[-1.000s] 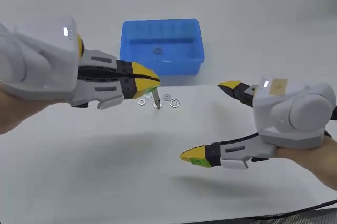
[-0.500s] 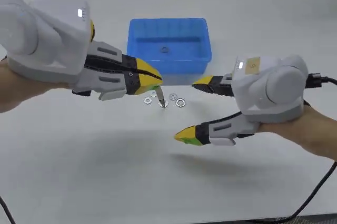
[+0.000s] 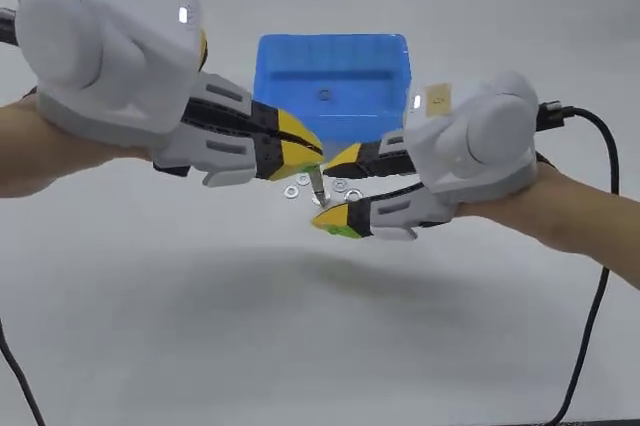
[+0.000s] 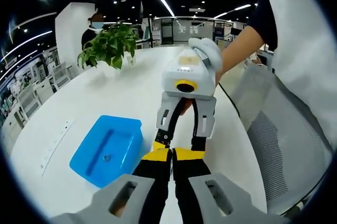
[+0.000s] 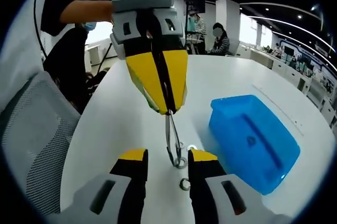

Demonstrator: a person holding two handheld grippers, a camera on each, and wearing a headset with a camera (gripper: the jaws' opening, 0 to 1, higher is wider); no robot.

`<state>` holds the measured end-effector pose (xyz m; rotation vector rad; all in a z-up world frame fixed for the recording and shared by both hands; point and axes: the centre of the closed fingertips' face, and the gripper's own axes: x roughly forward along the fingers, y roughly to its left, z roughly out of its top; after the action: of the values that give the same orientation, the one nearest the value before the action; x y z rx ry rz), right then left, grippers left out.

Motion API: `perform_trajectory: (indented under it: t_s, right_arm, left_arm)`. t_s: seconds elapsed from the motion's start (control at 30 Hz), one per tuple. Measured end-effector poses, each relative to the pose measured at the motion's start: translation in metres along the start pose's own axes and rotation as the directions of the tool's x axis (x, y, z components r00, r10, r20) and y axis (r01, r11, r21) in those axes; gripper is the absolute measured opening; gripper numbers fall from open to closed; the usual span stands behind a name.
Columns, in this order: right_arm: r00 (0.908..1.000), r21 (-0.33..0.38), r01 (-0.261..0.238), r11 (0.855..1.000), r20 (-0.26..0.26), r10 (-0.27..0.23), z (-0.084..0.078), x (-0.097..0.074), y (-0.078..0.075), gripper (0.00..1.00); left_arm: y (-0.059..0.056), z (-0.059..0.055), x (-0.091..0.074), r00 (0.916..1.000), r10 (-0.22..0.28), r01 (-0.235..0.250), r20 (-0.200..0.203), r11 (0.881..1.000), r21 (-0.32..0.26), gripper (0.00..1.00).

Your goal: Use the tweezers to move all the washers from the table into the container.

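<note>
Near the blue container (image 3: 380,86), your left gripper (image 3: 305,151) is closed tight on the tweezers (image 5: 171,140); your right gripper (image 3: 328,191) is open and empty around them, and could bump the washer (image 5: 180,162) away

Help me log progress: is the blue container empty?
Not empty: one washer lies inside the blue container, on its floor.

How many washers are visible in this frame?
6: one washer inside the blue container; five washers clustered on the table by the tweezers, between the left tool and right tool. Others may be hidden.
</note>
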<state>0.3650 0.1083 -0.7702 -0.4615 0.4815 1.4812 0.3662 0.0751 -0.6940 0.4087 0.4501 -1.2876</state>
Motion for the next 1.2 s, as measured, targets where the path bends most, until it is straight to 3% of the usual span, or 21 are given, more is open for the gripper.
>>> perform_trajectory:
  t_s: [0.13, 0.27, 0.63, 0.83, 0.97, 1.2]
  right_arm:
    - [0.9999, -0.039, -0.012, 0.999, 0.0, 0.012, 0.002, 0.003, -0.002, 0.19]
    - [0.9998, -0.041, -0.021, 0.999, 0.008, 0.021, 0.004, 0.002, -0.005, 0.14]
    - [0.9969, -0.091, -0.069, 0.994, 0.032, 0.072, 0.003, 0.002, -0.003, 0.09]
    - [0.998, -0.094, -0.052, 0.994, 0.032, 0.055, 0.004, 0.002, -0.004, 0.09]
    - [0.9986, -0.079, -0.03, 0.996, 0.041, 0.033, 0.004, 0.002, -0.007, 0.09]
    - [0.999, -0.069, -0.025, 0.997, 0.036, 0.028, 0.003, 0.001, -0.006, 0.09]
  left_arm:
    - [0.0, 0.0, 0.001, 1.0, -0.008, 0.008, 0.002, 1.0, -0.002, 0.04]
    - [-0.003, 0.001, 0.002, 0.9999, -0.015, 0.015, -0.008, 1.0, 0.02, 0.04]
    - [-0.003, 0.002, 0.006, 0.9996, -0.025, 0.026, -0.011, 0.999, 0.027, 0.04]
    - [-0.001, 0.0, 0.004, 0.9997, 0.002, 0.0, -0.024, 0.997, 0.074, 0.05]
    - [-0.002, -0.005, 0.002, 0.999, 0.017, -0.014, -0.041, 0.997, 0.07, 0.15]
    - [-0.007, -0.005, -0.007, 0.9994, 0.029, -0.028, -0.02, 0.997, 0.066, 0.26]
